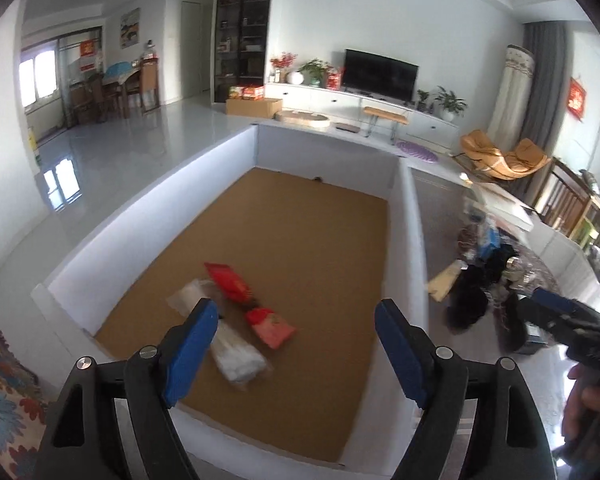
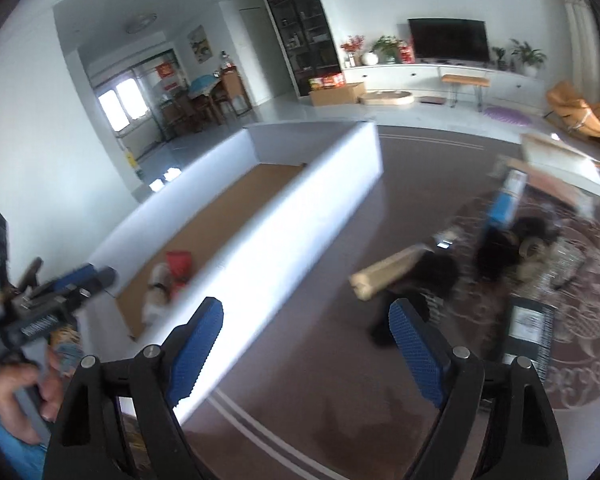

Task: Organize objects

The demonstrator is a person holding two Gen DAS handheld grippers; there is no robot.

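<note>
Both hand-held grippers apart and empty; snack packets lie in the white bin.

Your left hand-held gripper (image 1: 296,344) hangs over the white bin (image 1: 148,216), its jaws wide with nothing between them; your right hand-held gripper (image 2: 306,344) is likewise spread and empty, outside the bin's right wall. On the bin's cork floor near the front wall lie a red packet (image 1: 230,286), a pink packet (image 1: 271,326) and a clear bag (image 1: 236,354), long axes slanting toward the bin's front right. They look light, soft and crinkly; pinch across a sealed end.
</note>
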